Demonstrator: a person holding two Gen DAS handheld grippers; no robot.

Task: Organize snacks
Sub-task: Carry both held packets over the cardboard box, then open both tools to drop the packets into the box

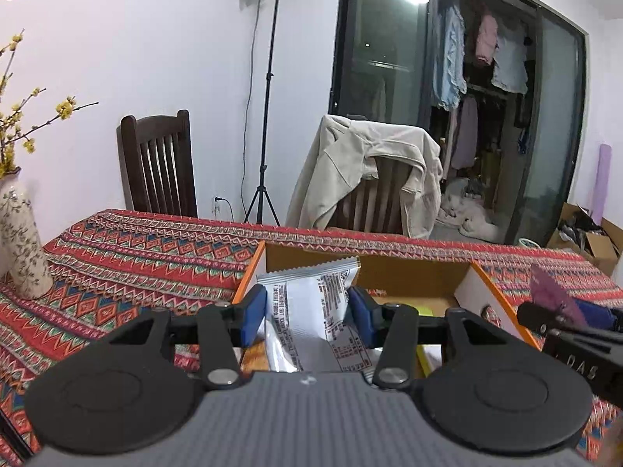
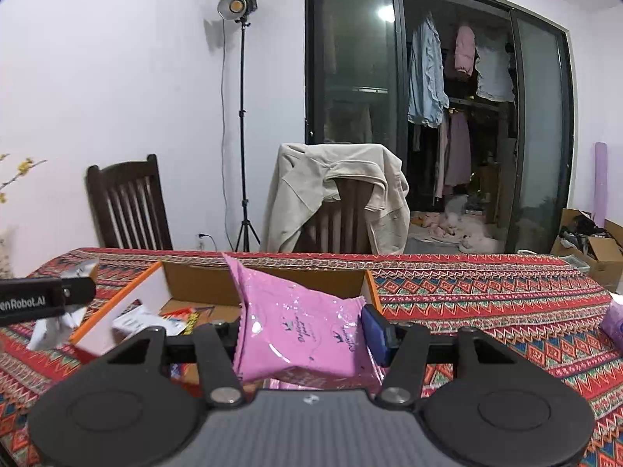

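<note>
Patterned red cloth (image 2: 486,295) covers the table, and on it sits an open box (image 1: 490,292) with orange edges, a jacket-draped chair (image 2: 338,202) behind it. We carry one snack in each hand.

Our left gripper (image 1: 307,313) is clamped on a silver packet (image 1: 311,303), which stands upright between the blue pads (image 1: 253,317), its crimped top above the near left corner of the box. Our right gripper (image 2: 303,334) is closed on a pink packet (image 2: 296,323); that packet hangs over the box's near right side, its top corner tilted toward the back wall. From the right view we see a few packets (image 2: 144,321) already lying on the box floor at the left.

The step in hand, we judge, is dropping both packets into the box. To do it well we would bring each packet fully past the near wall before letting go, since both look only partly over the opening. We would lower them close to the floor so the light, puffy wrappers do not bounce or slide out. Releasing one hand at a time keeps the grippers, which are near each other, from colliding. The pink packet suits the bare right half; the silver one can join those on the left.
</note>
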